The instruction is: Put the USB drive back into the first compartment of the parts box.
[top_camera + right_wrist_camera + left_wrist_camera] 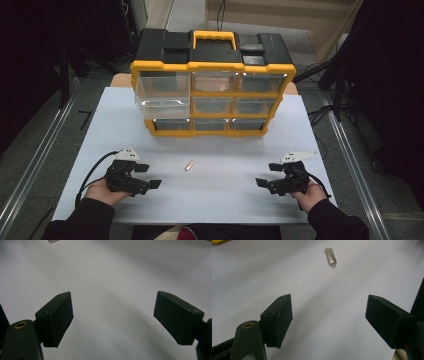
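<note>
The small metal piece (189, 165) lies flat on the white table top (220, 200), a little left of the middle of the high view and below the drawer cabinet (212, 85). Nothing touches it. In the left gripper view we see the same piece (331, 256) near the upper middle of the frame, short and silvery, with one slanted end; what it is exactly, we cannot tell.

The left gripper (145, 176) is at the lower left of the high view, held in a hand that comes from the bottom edge. Its jaws stand wide apart with only bare table between them, and they point toward the piece, which is near but clearly apart. The right gripper (268, 175) is at the lower right, farther from the piece. Its jaws are also wide and hold nothing.

The cabinet is yellow and black with clear drawers in three rows, and it stands at the upper middle of the frame. The big drawer (162, 92) at its upper left looks pulled out a little toward us.

We judge that the work is at its beginning: the approach to the piece, not yet the grasp. The next move asks the left gripper to go forward and down until the jaws stand on both sides of the piece. Because the piece is thin and lies flat, the jaw tips must come very low to the table, and they should close across its narrow side.
</note>
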